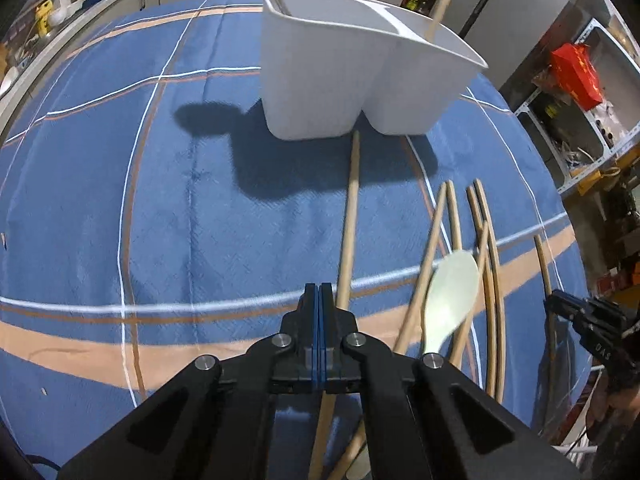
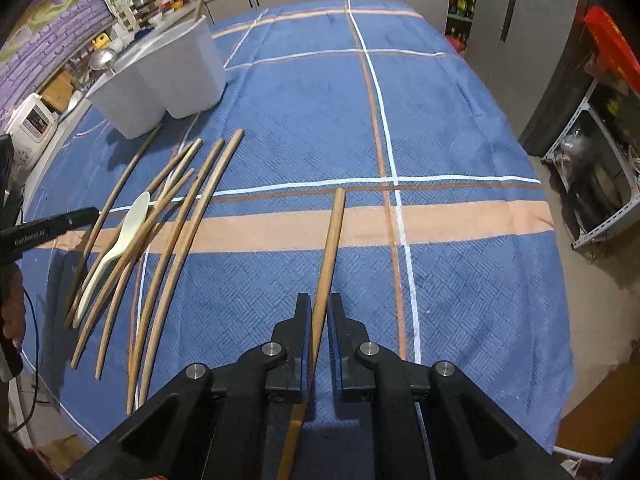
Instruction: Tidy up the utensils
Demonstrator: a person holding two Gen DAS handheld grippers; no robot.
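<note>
The left gripper (image 1: pixel 319 294) is seen with its jaws pressed together on nothing, held over the blue plaid tablecloth (image 1: pixel 160 200) covering the bench. A single wooden chopstick (image 2: pixel 329 248) lies between the slightly spread jaws of the right gripper (image 2: pixel 319 312); whether it is pinched cannot be told. A white divided utensil holder (image 1: pixel 344 72) stands on the cloth. Just before the holder, loose wooden chopsticks (image 2: pixel 176 236) are scattered, with a pale plastic spoon (image 2: pixel 116 248) laid across them.
</note>
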